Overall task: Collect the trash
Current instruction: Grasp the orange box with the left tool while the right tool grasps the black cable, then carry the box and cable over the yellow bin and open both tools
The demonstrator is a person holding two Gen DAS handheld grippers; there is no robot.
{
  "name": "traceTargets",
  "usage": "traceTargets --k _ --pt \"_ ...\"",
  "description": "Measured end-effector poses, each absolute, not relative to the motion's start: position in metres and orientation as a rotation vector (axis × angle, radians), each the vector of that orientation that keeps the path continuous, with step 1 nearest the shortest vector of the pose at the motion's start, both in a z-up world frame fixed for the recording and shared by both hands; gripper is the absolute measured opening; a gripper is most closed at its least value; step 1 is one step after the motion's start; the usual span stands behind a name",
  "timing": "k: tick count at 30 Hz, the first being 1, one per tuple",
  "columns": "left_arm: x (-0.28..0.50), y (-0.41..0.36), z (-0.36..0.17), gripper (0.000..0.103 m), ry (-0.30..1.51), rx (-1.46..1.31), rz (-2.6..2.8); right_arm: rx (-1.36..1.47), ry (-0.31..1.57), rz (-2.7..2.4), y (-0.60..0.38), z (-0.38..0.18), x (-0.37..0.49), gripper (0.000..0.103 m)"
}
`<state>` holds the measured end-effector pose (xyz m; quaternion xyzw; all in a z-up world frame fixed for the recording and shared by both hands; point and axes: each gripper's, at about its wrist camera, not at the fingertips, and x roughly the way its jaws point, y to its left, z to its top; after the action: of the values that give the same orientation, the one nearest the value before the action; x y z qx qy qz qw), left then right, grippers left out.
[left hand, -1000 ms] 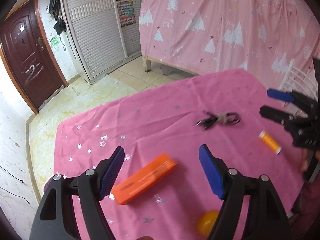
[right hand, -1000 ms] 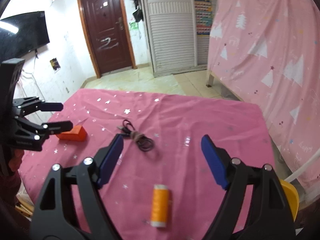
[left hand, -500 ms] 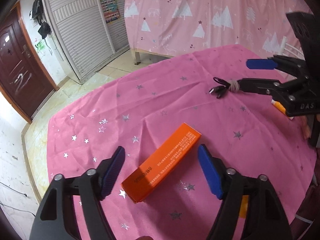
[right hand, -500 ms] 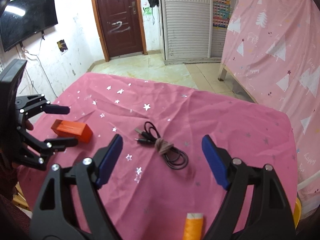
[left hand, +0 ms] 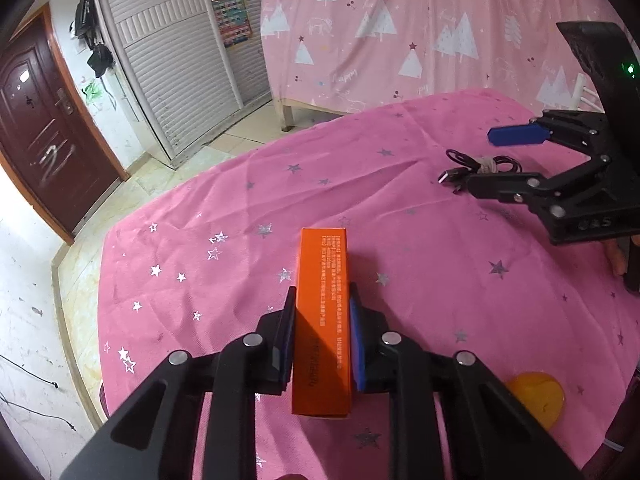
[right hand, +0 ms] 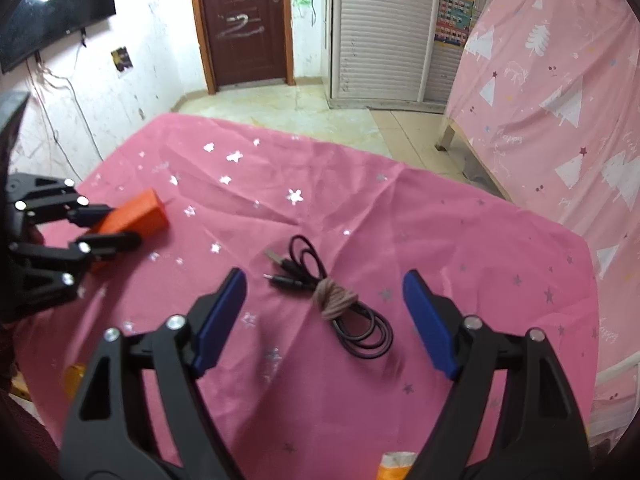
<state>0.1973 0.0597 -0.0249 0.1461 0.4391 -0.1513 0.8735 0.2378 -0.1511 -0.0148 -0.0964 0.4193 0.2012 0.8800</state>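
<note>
A long orange box point(left hand: 323, 320) lies on the pink starred tablecloth point(left hand: 400, 220). My left gripper point(left hand: 322, 300) is closing on it, and both blue pads press its long sides. The right wrist view shows the same box point(right hand: 138, 216) inside the left gripper point(right hand: 116, 226) at the far left. A coiled black cable point(right hand: 334, 300) with a brown tie lies between the fingers of my right gripper point(right hand: 325, 280). Those jaws are closing, and the pads stand clear of the cable. In the left wrist view the right gripper point(left hand: 482, 160) hovers over the cable point(left hand: 486, 165).
An orange thread spool point(right hand: 394, 468) pokes in at the bottom edge, close to the right gripper. A yellow ball-like object point(left hand: 536, 400) sits at the table's near right edge. A bed draped in a pink sheet point(right hand: 560, 100) stands beyond the table, with tiled floor point(right hand: 280, 108) behind.
My left jaws have come together on the orange box, which now lies along the fingers. My right gripper has moved forward over the cable and its jaws have narrowed. The spool has slipped to the frame's bottom.
</note>
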Motion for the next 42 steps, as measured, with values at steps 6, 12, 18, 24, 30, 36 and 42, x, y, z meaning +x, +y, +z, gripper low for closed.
traceTargets --k 6,12,18,24,30,36,42 --pt "0.193 0.06 -0.021 0.017 0.911 0.286 -0.306 -0.228 0.903 0.4 -0.149 -0.022 0.237 0.027" --pt "0.186 0.064 -0.015 0.017 0.907 0.241 -0.296 -0.239 0.895 0.399 -0.146 -0.019 0.227 0.019" --pt "0.175 0.063 -0.005 0.017 0.88 0.22 -0.288 -0.209 0.854 0.388 -0.153 -0.005 0.216 0.019" --pt "0.169 0.049 0.014 0.017 0.843 0.217 -0.297 -0.189 0.827 0.358 -0.168 0.002 0.205 0.019" --pt "0.165 0.011 0.027 0.017 0.822 0.236 -0.34 -0.157 0.8 0.312 -0.198 0.008 0.196 0.019" --pt "0.163 -0.046 0.039 0.017 0.821 0.267 -0.394 -0.1 0.767 0.252 -0.245 0.012 0.184 0.019" --pt "0.154 -0.113 0.048 0.017 0.8 0.32 -0.464 -0.035 0.74 0.177 -0.299 0.011 0.166 0.019"
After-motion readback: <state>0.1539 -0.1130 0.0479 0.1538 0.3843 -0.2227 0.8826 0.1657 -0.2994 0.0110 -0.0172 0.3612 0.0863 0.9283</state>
